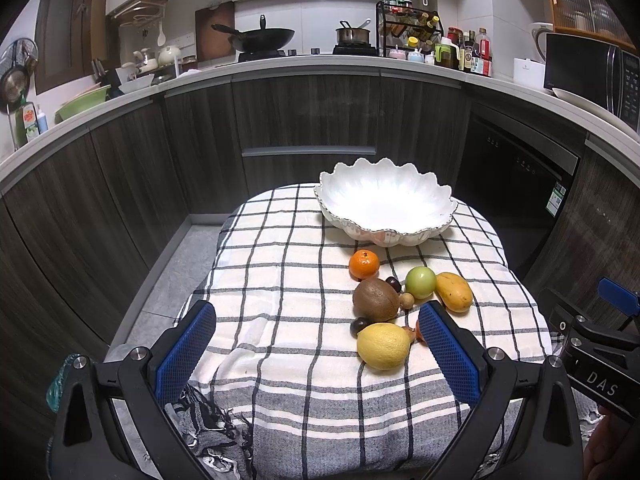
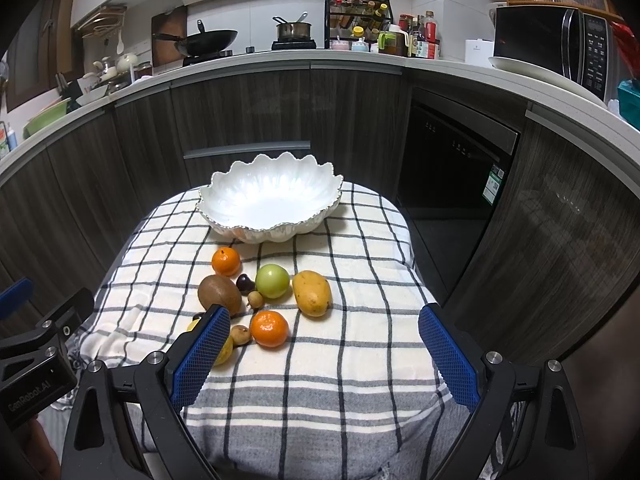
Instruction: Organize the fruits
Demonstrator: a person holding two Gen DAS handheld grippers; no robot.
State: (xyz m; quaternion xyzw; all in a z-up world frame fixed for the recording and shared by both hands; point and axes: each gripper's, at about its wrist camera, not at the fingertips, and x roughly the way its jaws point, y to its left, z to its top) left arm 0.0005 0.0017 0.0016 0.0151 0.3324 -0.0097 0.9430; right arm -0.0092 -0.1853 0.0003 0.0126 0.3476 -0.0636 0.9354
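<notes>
Left-wrist and right-wrist fisheye views of a small table draped in a white cloth with a dark grid pattern (image 2: 360, 320). The left gripper (image 1: 318, 350), seen from its own camera, has its blue-padded fingers (image 1: 186, 354) spread wide and holds nothing; the right gripper (image 2: 324, 354) is likewise spread wide and empty. In the left-wrist view the fruit cluster lies in the centre right of the frame: a yellow lemon (image 1: 383, 345) sits between the fingers, nearer the right-hand one, with a brown kiwi (image 1: 376, 299), a round orange mandarin (image 1: 363, 264), a green round fruit (image 1: 420, 282) and a yellow-orange mango (image 1: 453, 292) beyond the fingertips. In the right-wrist view a second orange mandarin (image 2: 269, 328) lies between the fingers, just beside the left-hand one, which hides most of the lemon; two small tan round fruits (image 2: 241, 335) and a dark purple fruit (image 2: 245, 283) sit among the larger pieces. A white scallop-edged ceramic bowl (image 2: 224, 192) stands at the far end of the cloth, above the cluster in both frames, and its interior shows no fruit. All fruit rests on the cloth, apart from the bowl.
</notes>
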